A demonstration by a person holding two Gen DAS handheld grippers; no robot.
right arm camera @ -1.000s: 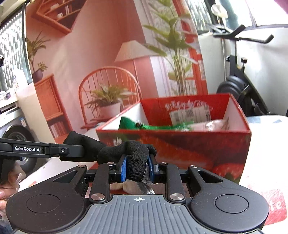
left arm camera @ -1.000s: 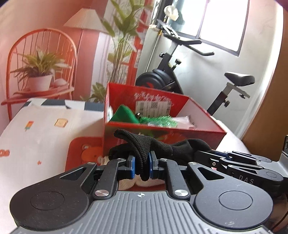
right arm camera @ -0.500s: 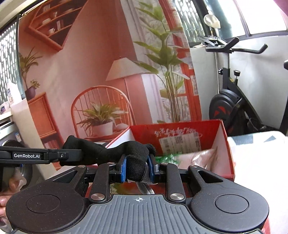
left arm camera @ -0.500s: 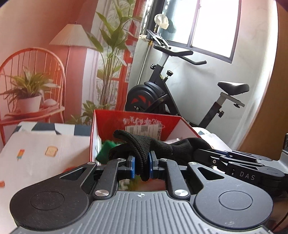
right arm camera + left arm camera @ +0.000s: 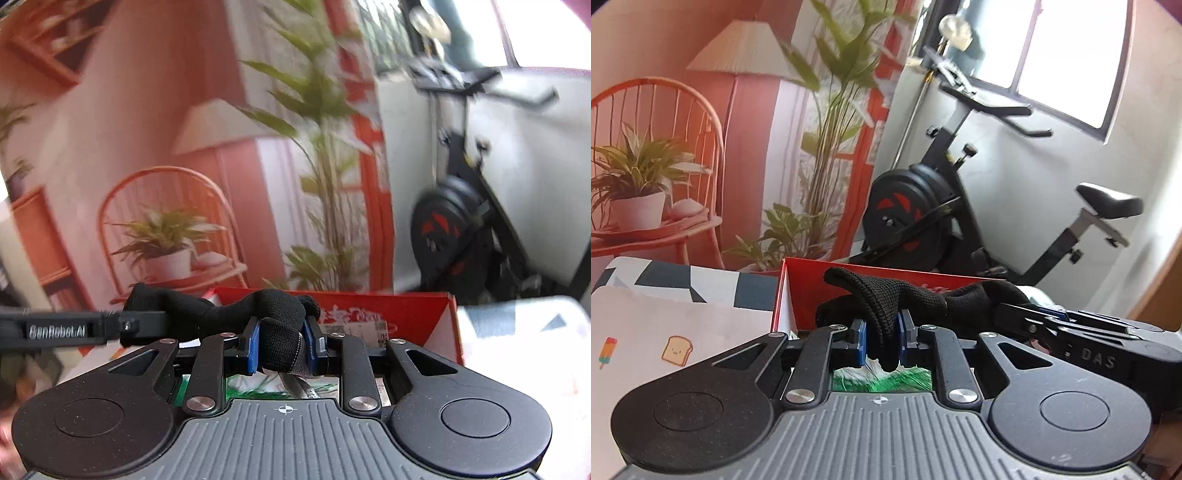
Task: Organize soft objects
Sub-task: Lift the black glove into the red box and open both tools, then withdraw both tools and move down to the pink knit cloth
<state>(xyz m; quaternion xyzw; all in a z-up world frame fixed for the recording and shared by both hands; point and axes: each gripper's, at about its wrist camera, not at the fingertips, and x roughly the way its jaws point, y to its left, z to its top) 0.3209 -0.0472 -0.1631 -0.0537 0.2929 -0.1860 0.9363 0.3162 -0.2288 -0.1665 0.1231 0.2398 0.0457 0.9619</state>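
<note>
A black knit glove [image 5: 886, 299] is stretched between both grippers. My left gripper [image 5: 881, 336] is shut on one end of it. My right gripper [image 5: 282, 341] is shut on the other end [image 5: 277, 325]; it also shows at the right of the left wrist view [image 5: 1034, 317]. Both hold the glove over the open red cardboard box [image 5: 798, 273], whose far wall shows in the right wrist view [image 5: 417, 314]. Green tinsel [image 5: 886, 382] lies in the box below the left gripper's fingers.
The box stands on a white cloth with small printed pictures [image 5: 665, 332]. A backdrop with a chair, lamp and plants [image 5: 738, 147] hangs behind. A black exercise bike [image 5: 942, 206] stands at the back right.
Both grippers have risen and moved forward with the glove, from in front of the box to over its open top. The box now sits lower in both views.
</note>
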